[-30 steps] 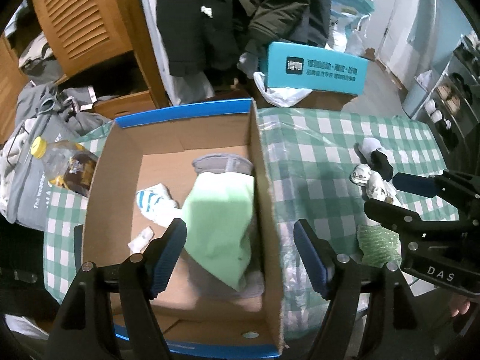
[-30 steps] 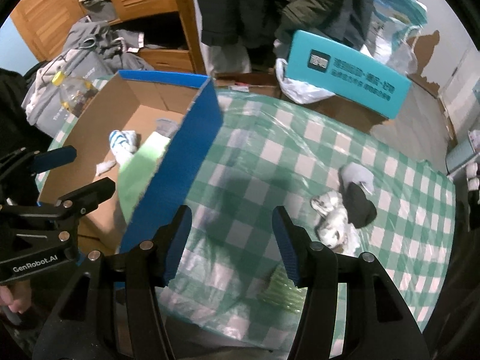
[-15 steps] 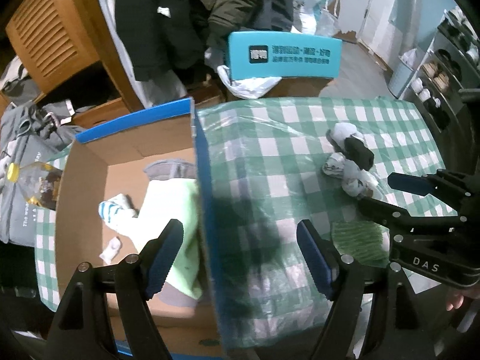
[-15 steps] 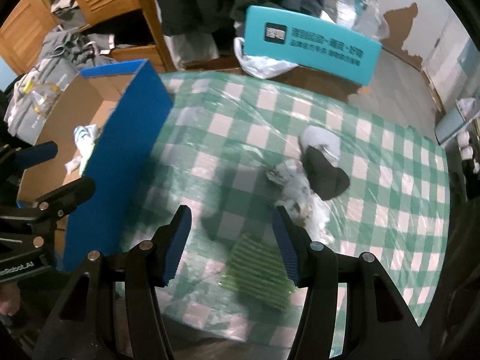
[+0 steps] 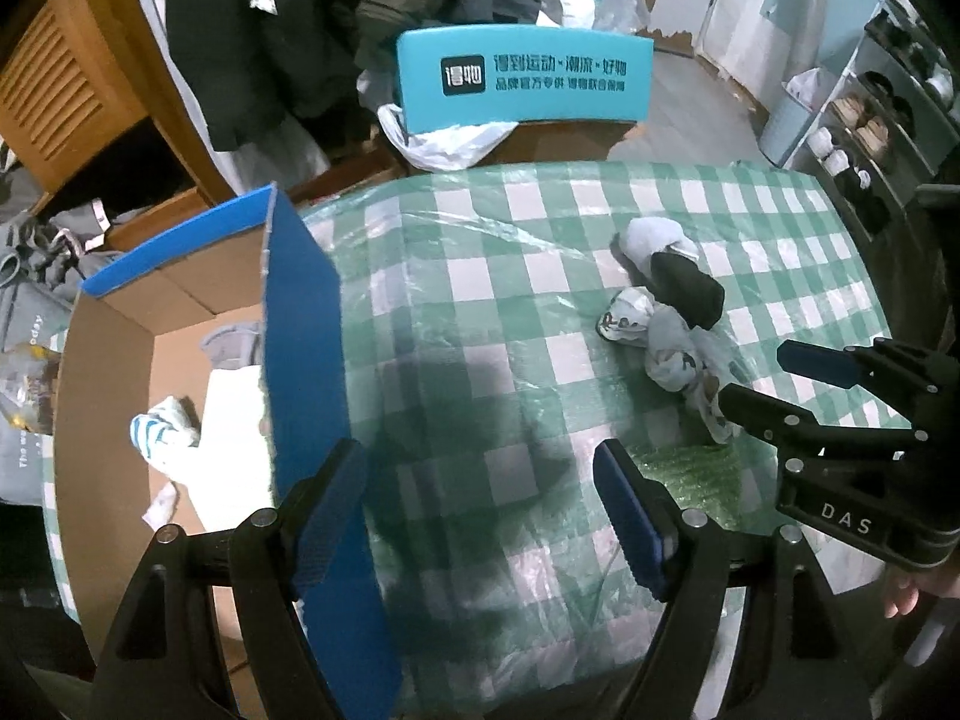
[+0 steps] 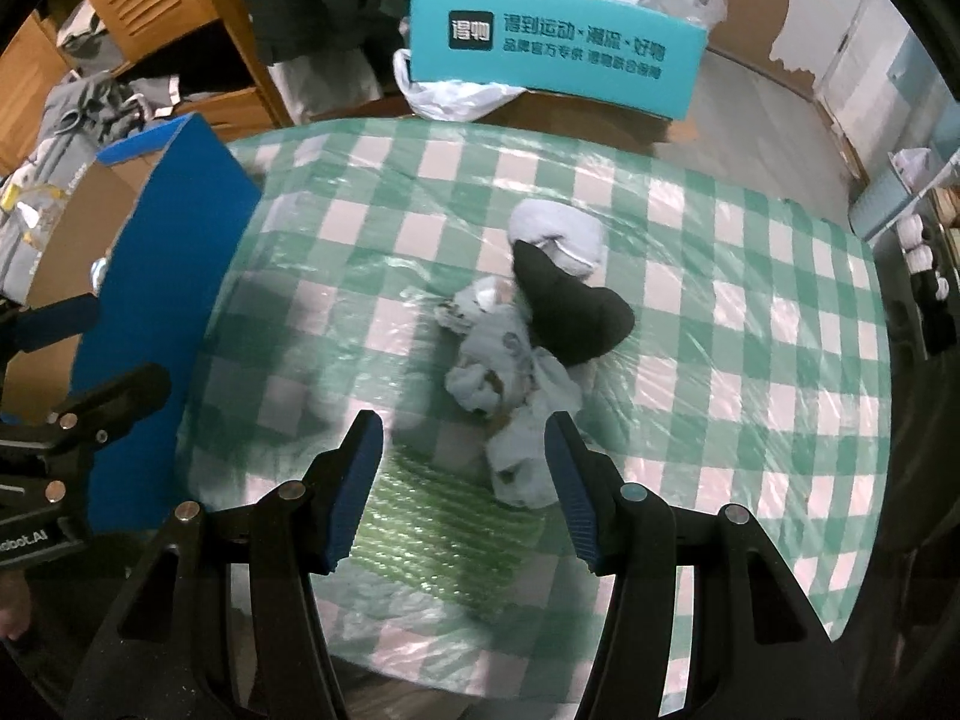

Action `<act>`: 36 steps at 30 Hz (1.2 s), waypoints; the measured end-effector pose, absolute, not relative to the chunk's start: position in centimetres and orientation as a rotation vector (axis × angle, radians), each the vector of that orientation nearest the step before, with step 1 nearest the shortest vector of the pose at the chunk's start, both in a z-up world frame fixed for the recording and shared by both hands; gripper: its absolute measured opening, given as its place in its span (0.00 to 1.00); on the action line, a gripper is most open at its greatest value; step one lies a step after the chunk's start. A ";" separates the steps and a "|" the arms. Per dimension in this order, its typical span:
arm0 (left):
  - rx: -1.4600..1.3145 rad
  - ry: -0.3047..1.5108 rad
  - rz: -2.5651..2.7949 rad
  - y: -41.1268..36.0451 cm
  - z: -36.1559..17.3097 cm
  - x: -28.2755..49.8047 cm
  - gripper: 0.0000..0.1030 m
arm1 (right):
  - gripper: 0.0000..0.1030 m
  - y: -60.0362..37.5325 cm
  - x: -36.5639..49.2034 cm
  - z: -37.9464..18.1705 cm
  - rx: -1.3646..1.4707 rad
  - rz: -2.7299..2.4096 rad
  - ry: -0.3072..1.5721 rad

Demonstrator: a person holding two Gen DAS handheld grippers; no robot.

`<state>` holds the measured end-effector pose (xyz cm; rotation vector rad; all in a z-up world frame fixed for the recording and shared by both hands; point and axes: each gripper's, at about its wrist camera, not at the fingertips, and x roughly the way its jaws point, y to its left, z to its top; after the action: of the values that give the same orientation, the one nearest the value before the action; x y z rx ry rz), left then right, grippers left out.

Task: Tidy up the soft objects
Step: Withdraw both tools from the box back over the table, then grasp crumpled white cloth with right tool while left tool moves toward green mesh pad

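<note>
Blue box wall point(image 5: 303, 324) beside socks point(image 6: 528, 324)

Crumpled socks point(image 6: 528, 324) heaped on checked tablecloth point(image 6: 750, 312), green bubble wrap point(image 6: 438, 516) beside

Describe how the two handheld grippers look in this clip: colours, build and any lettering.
Both are black skeletal frames with silver rivets and ribbed blue pads lining the jaws. The left gripper carries white lettering ending "bot.AI" on its body, seen from the right wrist view. The right gripper carries white letters "DAS". No cables or sleeves show.
</note>
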<state>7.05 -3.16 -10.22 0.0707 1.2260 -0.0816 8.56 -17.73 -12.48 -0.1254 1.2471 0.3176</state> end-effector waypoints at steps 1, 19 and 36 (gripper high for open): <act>0.070 1.232 -0.082 -3.3 -10.5 7.2 0.77 | 0.54 -17.8 8.7 -12.7 -0.125 0.317 1.250; 0.063 1.314 -0.090 -4.7 -14.6 9.8 0.77 | 0.54 -18.7 11.8 -18.3 -0.095 0.316 1.327; 0.071 1.326 -0.104 -5.0 -14.9 9.8 0.77 | 0.32 -17.8 11.7 -19.9 -0.148 0.362 1.351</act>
<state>9.83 -5.01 -14.93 0.0713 1.3260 -0.1038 11.69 -17.80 -19.91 -0.1476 1.3513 0.3617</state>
